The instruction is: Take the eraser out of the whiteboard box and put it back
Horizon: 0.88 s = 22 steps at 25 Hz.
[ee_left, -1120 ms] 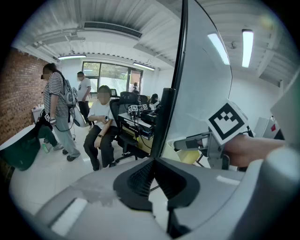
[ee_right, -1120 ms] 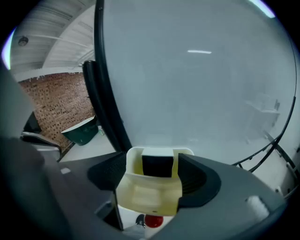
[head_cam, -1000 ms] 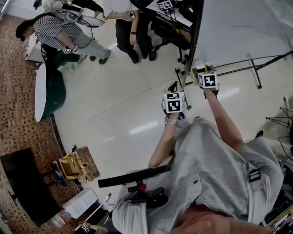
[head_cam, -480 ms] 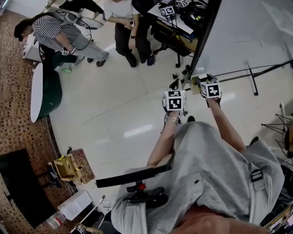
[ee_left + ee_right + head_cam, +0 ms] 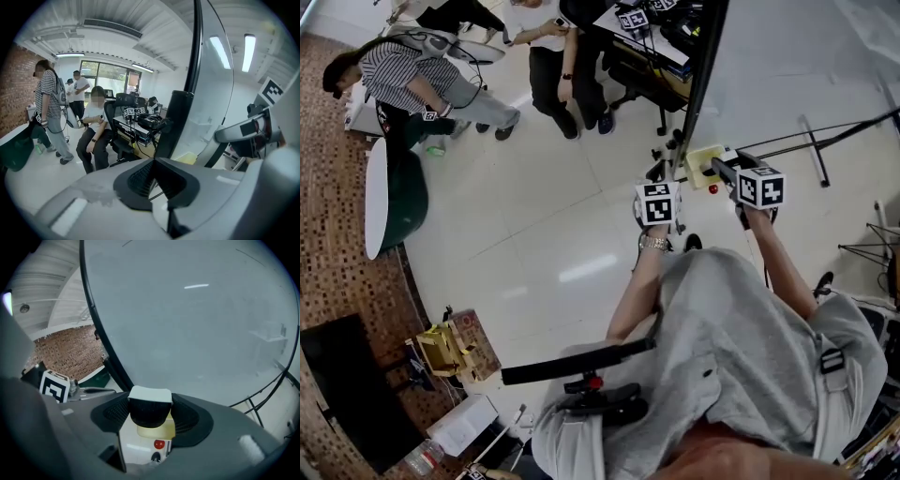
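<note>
Right: my tongs (image 5: 151, 417) clamped on the eraser (image 5: 149, 401) | Eraser: between their tips, box (image 5: 155, 431) just beyond, whiteboard (image 5: 197, 324) ahead | Left: my tongs (image 5: 158, 182) closed, holding nothing.

Ahead, the whiteboard (image 5: 197, 324) blocks the way, its box (image 5: 701, 161) jutting out low. Left of the whiteboard, open floor (image 5: 534, 216) runs to the people (image 5: 551, 66).

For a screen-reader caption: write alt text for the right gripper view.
The right gripper is shut on a whiteboard eraser, black felt with a white back, held up in front of a large whiteboard. Just below the eraser, a pale yellow box shows between the jaws.
</note>
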Available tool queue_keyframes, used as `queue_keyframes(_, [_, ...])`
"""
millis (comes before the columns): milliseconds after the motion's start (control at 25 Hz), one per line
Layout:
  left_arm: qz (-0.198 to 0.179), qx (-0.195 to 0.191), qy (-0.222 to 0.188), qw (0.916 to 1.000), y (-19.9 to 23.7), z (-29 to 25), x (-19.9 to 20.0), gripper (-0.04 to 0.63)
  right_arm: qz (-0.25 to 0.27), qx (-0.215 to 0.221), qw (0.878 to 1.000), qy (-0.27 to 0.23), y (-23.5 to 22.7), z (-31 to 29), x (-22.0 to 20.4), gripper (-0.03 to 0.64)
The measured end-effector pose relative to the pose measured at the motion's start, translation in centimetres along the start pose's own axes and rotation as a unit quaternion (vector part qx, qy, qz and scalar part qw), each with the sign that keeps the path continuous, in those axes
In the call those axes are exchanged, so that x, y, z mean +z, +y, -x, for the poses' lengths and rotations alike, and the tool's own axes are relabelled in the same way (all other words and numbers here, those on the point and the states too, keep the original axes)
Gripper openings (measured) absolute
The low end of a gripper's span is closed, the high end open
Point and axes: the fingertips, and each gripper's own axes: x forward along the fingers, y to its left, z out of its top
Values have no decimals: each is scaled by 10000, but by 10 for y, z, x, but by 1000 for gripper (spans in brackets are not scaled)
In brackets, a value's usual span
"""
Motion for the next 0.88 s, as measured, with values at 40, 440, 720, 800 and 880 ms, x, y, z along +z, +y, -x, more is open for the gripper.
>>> queue_keyframes(40, [0, -6, 8, 10000, -1, 0, -2, 3, 48, -53, 9999, 74, -1, -2, -7, 276])
queue_keyframes(440, [1, -65, -21, 10000, -19, 7, -12, 3, 777, -759, 9914, 725, -28, -58, -85, 278])
queue_keyframes(720, [26, -145, 16, 9999, -27, 20, -24, 3, 619, -649, 9926, 815, -21, -55, -97, 287])
queue_keyframes(800, [60, -174, 47, 9998, -30, 23, -32, 3, 578, -677, 9935, 711, -20, -50, -95, 290])
queue_keyframes(880, [95, -225, 104, 9996, -37, 26, -43, 3, 555, -749, 9941, 551, -19, -40, -90, 288])
